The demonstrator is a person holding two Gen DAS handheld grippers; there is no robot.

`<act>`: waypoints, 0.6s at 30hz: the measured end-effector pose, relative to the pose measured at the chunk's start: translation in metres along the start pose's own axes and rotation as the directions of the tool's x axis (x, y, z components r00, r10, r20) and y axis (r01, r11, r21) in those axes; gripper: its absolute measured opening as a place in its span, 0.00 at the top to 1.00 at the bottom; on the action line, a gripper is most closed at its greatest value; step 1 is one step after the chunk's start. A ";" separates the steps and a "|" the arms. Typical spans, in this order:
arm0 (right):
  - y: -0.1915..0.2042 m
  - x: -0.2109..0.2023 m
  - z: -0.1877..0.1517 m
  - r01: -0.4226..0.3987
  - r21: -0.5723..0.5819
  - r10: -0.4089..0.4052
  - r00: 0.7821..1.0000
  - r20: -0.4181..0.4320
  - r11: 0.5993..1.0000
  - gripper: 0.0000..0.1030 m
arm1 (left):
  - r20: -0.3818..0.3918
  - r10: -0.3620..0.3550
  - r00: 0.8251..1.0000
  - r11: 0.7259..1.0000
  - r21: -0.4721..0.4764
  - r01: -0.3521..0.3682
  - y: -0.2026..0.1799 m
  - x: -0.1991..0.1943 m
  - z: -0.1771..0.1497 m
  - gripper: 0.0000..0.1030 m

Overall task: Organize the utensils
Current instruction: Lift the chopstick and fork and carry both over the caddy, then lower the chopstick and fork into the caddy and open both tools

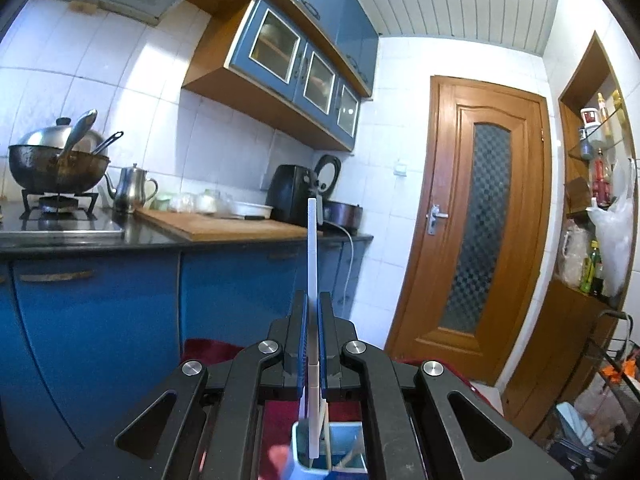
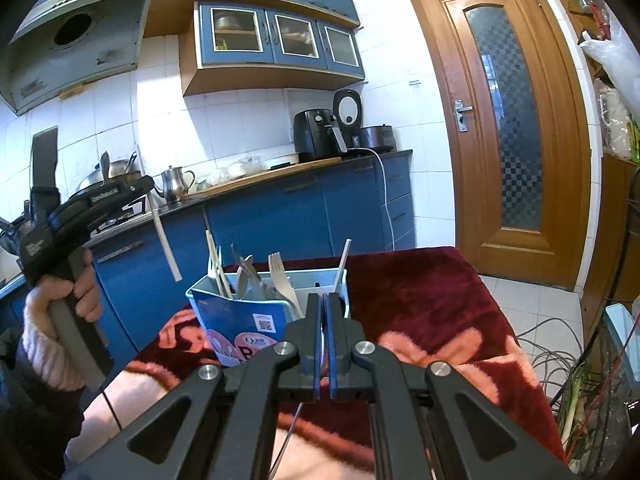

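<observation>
1. Here the left gripper (image 1: 313,340) has its fingers closed on a white stick (image 1: 312,264), held upright above the blue holder (image 1: 298,450).
2. The right gripper (image 2: 324,332) is closed too, on a thin metal utensil (image 2: 289,436) whose handle hangs below the fingers; its working end is hidden.
3. The holder stands on the red blanket (image 2: 432,300) covering the desk.
4. Risk: the long stick, pinched at one spot, may pivot or slip, missing the compartment.
5. Risk: a lowered stick could snag crowded utensils and tip the holder on the soft blanket.
6. Count: two grippers, one holder, one wooden fork (image 2: 280,276) and a pair of chopsticks (image 2: 216,264).
</observation>
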State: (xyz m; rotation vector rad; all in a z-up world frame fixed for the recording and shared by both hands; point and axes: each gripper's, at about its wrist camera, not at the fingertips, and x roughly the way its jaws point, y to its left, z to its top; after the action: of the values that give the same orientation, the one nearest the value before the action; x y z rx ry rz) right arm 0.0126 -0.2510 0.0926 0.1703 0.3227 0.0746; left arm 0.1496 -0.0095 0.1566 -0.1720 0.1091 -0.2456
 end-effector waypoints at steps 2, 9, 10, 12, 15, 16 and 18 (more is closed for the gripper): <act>-0.001 0.000 0.002 0.006 0.002 -0.006 1.000 0.004 1.000 0.96 | 0.000 0.009 1.000 1.000 0.003 -0.009 -0.002 0.008 -0.008 0.96; -0.005 0.001 0.011 0.037 -0.007 -0.037 0.999 0.032 0.999 0.96 | -0.061 0.000 0.998 1.000 -0.025 -0.002 0.003 0.027 -0.038 0.96; -0.007 0.001 0.013 0.042 -0.008 -0.041 0.998 0.037 0.999 0.96 | -0.067 0.001 0.998 1.000 -0.025 -0.003 0.004 0.028 -0.040 0.96; -0.008 0.002 0.019 0.059 -0.008 -0.058 0.997 0.055 0.998 0.96 | -0.077 0.006 0.997 1.000 -0.016 -0.007 0.005 0.030 -0.045 0.96; -0.009 0.002 0.029 0.087 -0.015 -0.086 0.992 0.088 0.996 0.96 | -0.086 0.009 0.996 1.000 -0.011 -0.010 0.006 0.032 -0.048 0.96; -0.009 0.003 0.033 0.097 -0.018 -0.094 0.990 0.102 0.995 0.96 | -0.090 0.010 0.996 1.000 -0.011 -0.011 0.007 0.032 -0.050 0.96; -0.009 0.004 0.043 0.116 -0.019 -0.113 0.985 0.129 0.993 0.96 | -0.101 0.009 0.995 1.000 -0.011 -0.010 0.007 0.033 -0.053 0.96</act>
State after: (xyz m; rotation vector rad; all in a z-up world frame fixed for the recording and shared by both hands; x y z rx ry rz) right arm 0.0304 -0.2659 0.1297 0.1296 0.2030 -0.0458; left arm 0.1762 -0.0193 0.1005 -0.1708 0.2113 -0.2441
